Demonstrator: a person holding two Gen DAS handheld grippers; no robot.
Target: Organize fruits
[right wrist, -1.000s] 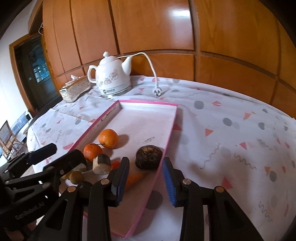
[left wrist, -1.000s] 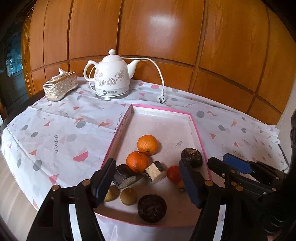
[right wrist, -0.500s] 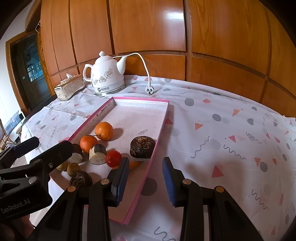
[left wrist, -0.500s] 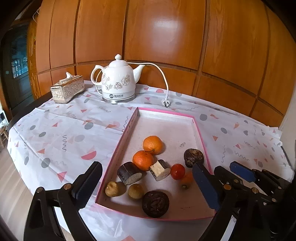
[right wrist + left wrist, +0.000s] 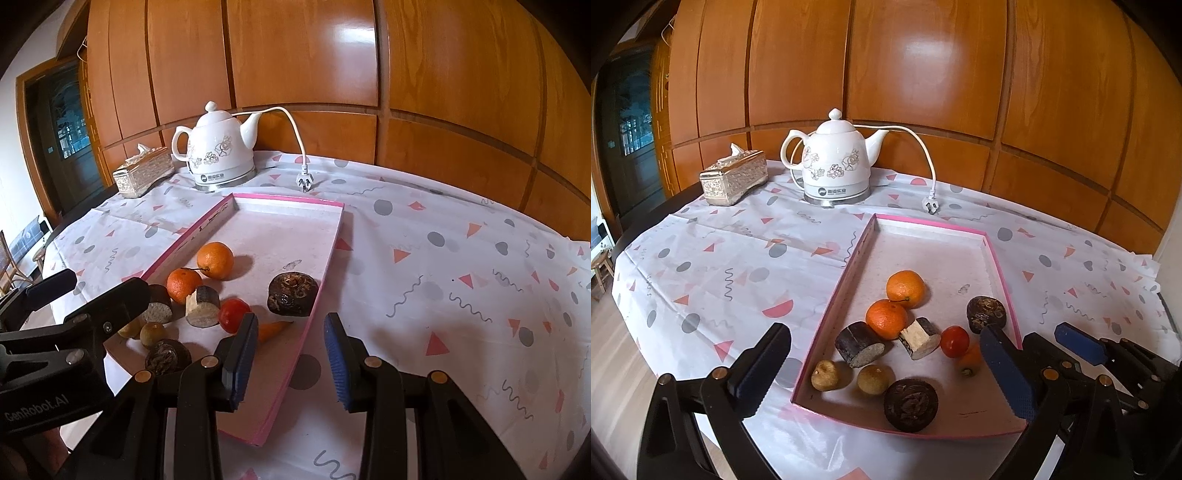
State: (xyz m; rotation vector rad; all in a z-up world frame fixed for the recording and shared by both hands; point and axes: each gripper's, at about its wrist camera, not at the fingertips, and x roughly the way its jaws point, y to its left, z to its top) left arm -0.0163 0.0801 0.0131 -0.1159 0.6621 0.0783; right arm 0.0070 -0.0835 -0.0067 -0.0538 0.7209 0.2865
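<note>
Now left gripper [image 5: 882,363] spread wide over tray [image 5: 993,254], empty.

Only one bit of text really reads here: "GenRobot.AI" in pale letters on the black plastic body of the left gripper [image 5: 88,295], seen low at the left edge of the right wrist view. The white ceramic electric kettle with the flower pattern [image 5: 834,162] has a small round logo and a short line of characters on the grey band just above its metal base, but they're too small and blurry to make out in either view.
</note>
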